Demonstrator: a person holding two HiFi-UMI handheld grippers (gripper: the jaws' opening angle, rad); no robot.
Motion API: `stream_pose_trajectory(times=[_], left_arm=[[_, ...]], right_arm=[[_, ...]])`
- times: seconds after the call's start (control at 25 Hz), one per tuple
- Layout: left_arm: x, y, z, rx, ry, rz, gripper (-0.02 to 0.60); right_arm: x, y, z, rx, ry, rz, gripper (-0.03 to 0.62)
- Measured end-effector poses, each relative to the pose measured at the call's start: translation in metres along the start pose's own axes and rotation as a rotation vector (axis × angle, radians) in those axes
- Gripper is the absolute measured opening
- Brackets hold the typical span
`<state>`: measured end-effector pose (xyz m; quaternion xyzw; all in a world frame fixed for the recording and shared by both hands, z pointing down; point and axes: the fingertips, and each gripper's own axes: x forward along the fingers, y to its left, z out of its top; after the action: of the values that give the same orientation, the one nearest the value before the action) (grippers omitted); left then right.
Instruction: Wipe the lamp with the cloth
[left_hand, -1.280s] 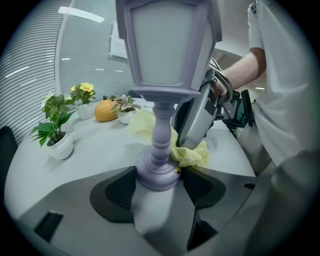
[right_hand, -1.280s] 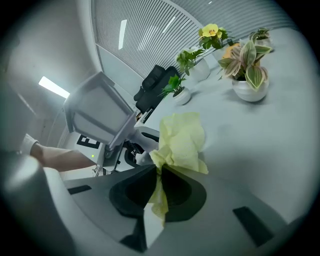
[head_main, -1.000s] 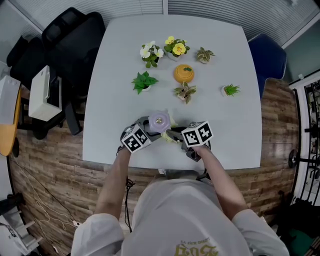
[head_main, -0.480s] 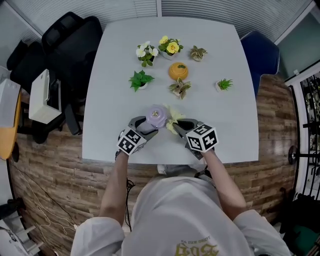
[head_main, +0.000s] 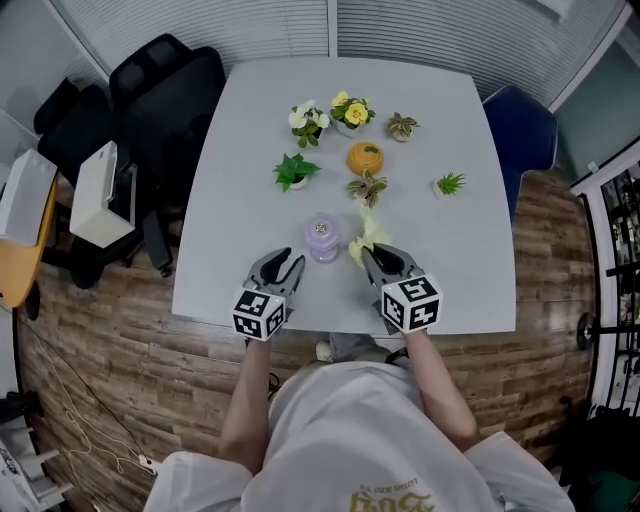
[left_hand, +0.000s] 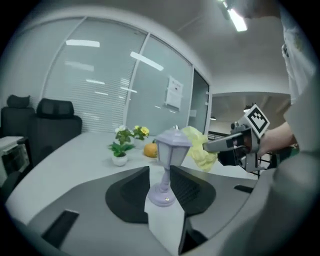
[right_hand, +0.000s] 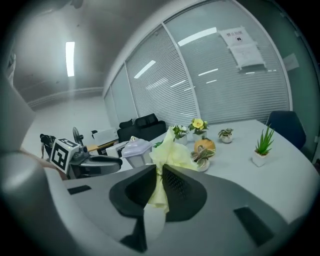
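The purple lamp (head_main: 322, 238) stands upright on the grey table (head_main: 250, 150), near the middle of its front edge. The left gripper (head_main: 285, 264) hovers with its jaws partly apart. They have just been closing on nothing, and the lamp is just beyond their tips. The right gripper (head_main: 376, 256) is clamped on the yellow cloth (head_main: 367, 233), beside the lamp.

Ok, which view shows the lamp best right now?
The left gripper view: the lamp stands whole, shade to base, straight ahead on the table. The head view shows only its top, from above. The right gripper view shows just its shade, beside the yellow cloth.
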<state>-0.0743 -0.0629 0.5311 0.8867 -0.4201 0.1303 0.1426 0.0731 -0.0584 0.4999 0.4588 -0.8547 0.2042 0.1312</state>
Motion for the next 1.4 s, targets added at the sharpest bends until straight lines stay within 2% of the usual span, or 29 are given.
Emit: stream_pose_trajectory(times=[0.08,0.16,0.24,0.36,0.52,0.72,1.4], left_arm=[[-0.013,0.002,0.024,-0.001,-0.077,0.064,0.095],[-0.024,-0.001,0.044,-0.013,-0.128,0.090,0.061],[-0.033,-0.005,0.058,-0.014,-0.148,0.103,0.026],[-0.042,-0.013,0.071,-0.003,-0.153,0.107,0.004],[-0.050,-0.025,0.084,0.024,-0.159,0.112,0.003],[-0.059,-0.029,0.100,0.035,-0.202,0.132,0.003],[-0.061,-0.030,0.098,0.036,-0.209,0.124,0.003]], right_arm=[[-0.007,0.006,0.008,-0.013,-0.039,-0.015,0.048],[-0.015,0.011,0.016,-0.007,-0.077,-0.031,0.048],[-0.021,0.016,0.022,-0.014,-0.100,-0.041,0.048],[-0.028,0.025,0.029,-0.031,-0.116,-0.040,0.048],[-0.040,0.033,0.044,0.022,-0.172,-0.026,0.048],[-0.044,0.045,0.053,-0.019,-0.190,-0.004,0.048],[-0.047,0.048,0.052,-0.025,-0.187,-0.013,0.046]])
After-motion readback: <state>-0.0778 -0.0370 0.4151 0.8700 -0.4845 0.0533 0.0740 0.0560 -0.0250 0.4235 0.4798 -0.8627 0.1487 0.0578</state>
